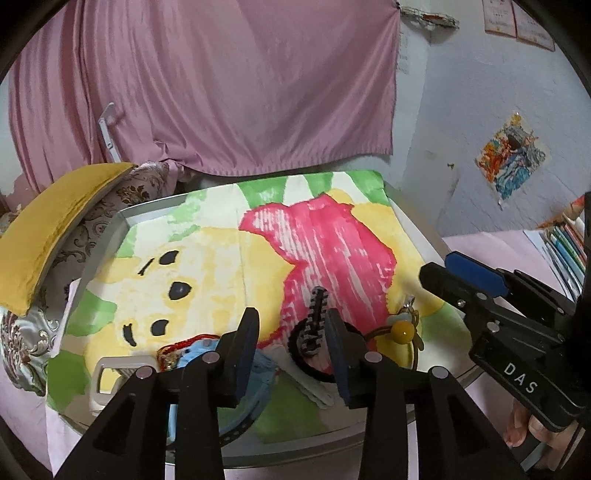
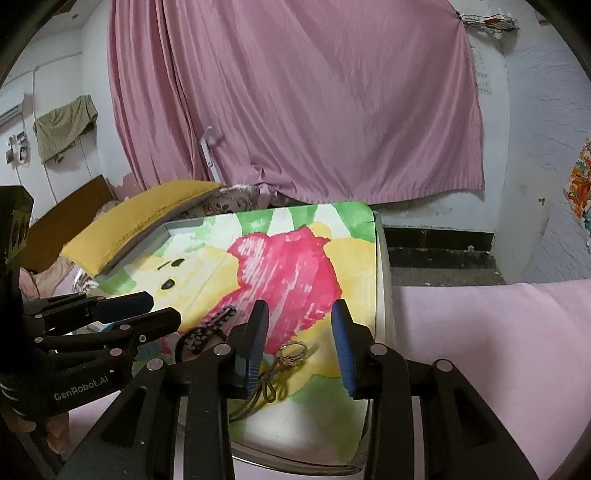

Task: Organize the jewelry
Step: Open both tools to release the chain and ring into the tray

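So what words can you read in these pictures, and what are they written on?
"DAS": white letters on the right gripper body, seen from the left wrist.
"GenRobot.AI": white letters on the left gripper body, seen from the right wrist.
The papers on the wall carry print too small to read.

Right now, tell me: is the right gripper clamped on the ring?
No. The right gripper stands open above the ring, which lies loose on the cloth.

"DAS" on right gripper (image 1: 448,275), "GenRobot.AI" on left gripper (image 2: 147,308)
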`<action>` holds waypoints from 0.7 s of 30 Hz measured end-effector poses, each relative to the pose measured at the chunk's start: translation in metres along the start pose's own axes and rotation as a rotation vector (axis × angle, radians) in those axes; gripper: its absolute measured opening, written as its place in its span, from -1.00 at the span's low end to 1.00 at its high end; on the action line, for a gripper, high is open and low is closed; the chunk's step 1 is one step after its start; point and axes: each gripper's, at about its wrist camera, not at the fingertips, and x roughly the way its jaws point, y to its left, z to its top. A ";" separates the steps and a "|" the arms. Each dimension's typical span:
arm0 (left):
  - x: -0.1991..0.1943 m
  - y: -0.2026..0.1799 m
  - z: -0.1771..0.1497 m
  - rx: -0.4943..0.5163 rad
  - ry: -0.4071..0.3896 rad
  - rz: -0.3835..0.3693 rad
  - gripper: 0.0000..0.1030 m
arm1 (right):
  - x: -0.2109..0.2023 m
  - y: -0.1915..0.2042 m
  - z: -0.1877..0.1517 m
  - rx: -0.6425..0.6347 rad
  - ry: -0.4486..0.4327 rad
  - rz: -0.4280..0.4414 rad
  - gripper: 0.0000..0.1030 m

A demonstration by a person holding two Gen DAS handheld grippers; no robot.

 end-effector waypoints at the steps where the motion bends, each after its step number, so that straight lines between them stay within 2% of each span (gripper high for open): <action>1: -0.001 0.001 0.000 -0.004 -0.008 0.004 -0.28 | -0.001 -0.001 0.000 0.001 -0.004 0.000 -0.39; 4: -0.006 0.005 0.000 -0.019 -0.029 0.011 -0.24 | -0.003 -0.001 0.000 0.005 -0.021 0.002 -0.38; 6: -0.009 0.008 -0.001 -0.028 -0.042 0.017 -0.16 | -0.005 0.000 -0.001 0.006 -0.030 0.002 -0.24; 10: -0.015 0.014 -0.001 -0.043 -0.067 0.028 -0.08 | -0.007 0.000 0.000 0.004 -0.049 0.001 -0.21; 13: -0.019 0.017 -0.001 -0.057 -0.085 0.037 0.14 | -0.008 -0.001 -0.001 0.007 -0.059 0.000 -0.17; 15: -0.022 0.019 -0.002 -0.066 -0.100 0.042 0.30 | -0.009 -0.001 -0.001 0.008 -0.065 -0.001 -0.07; 19: -0.026 0.022 -0.003 -0.079 -0.128 0.053 0.51 | -0.011 0.000 -0.001 -0.001 -0.083 -0.005 0.02; 21: -0.028 0.023 -0.005 -0.086 -0.142 0.055 0.59 | -0.013 0.001 -0.001 -0.005 -0.093 -0.010 0.17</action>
